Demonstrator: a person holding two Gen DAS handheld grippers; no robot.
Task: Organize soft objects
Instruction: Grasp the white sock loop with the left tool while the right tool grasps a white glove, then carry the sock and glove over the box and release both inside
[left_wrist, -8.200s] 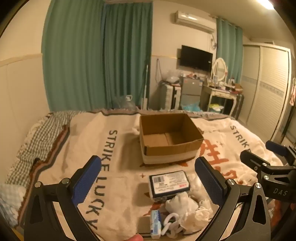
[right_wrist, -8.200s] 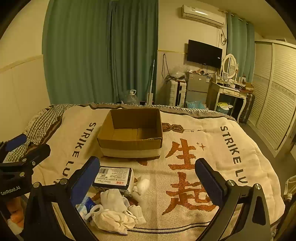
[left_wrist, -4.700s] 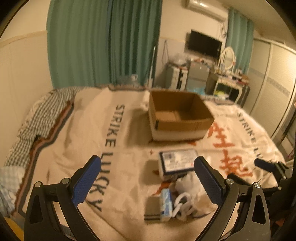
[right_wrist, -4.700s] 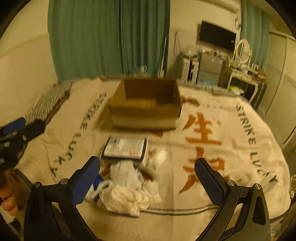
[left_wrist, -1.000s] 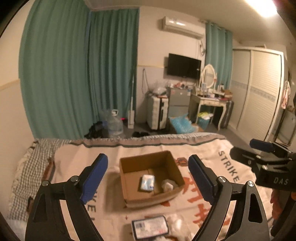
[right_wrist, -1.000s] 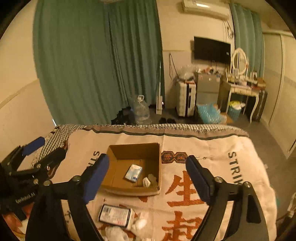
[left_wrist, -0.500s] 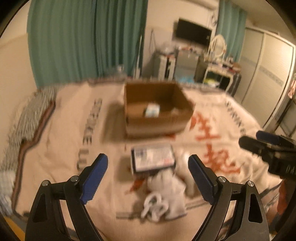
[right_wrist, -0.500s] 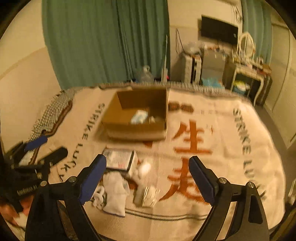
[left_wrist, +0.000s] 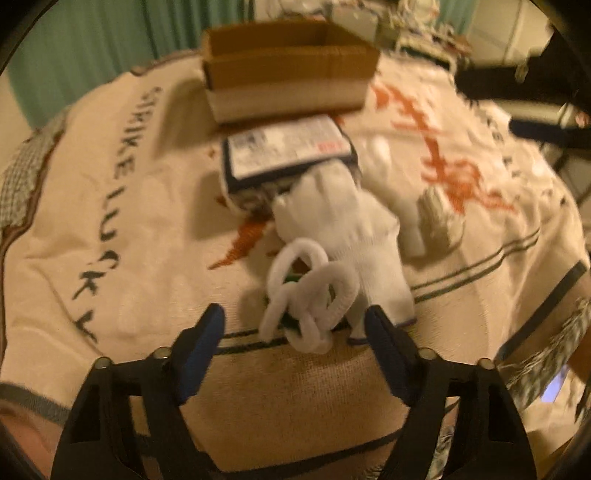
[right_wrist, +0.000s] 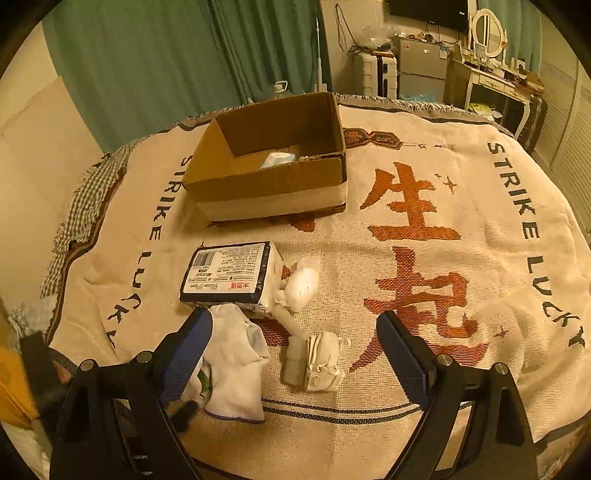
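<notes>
An open cardboard box (right_wrist: 269, 173) stands mid-bed with a small pale packet (right_wrist: 277, 159) inside; it also shows in the left wrist view (left_wrist: 288, 66). In front of it lie a wrapped tissue pack (right_wrist: 231, 277), a white glove (right_wrist: 236, 362), a folded white cloth (right_wrist: 323, 362) and a white rolled piece (right_wrist: 303, 284). In the left wrist view my open left gripper (left_wrist: 295, 343) is low over a looped white cord (left_wrist: 306, 295) beside the glove (left_wrist: 351, 236), behind which lies the tissue pack (left_wrist: 288, 151). My right gripper (right_wrist: 295, 347) is open and empty above the pile.
The bed is covered by a cream blanket (right_wrist: 424, 229) with orange characters and dark lettering. Green curtains (right_wrist: 184, 55) hang behind. A dresser, mirror and cabinets (right_wrist: 480, 66) stand at the back right. The bed's near edge runs just below the pile.
Both grippers have dropped and moved in toward the pile. The left one now has the looped cord between its fingers. The objects have not moved.
</notes>
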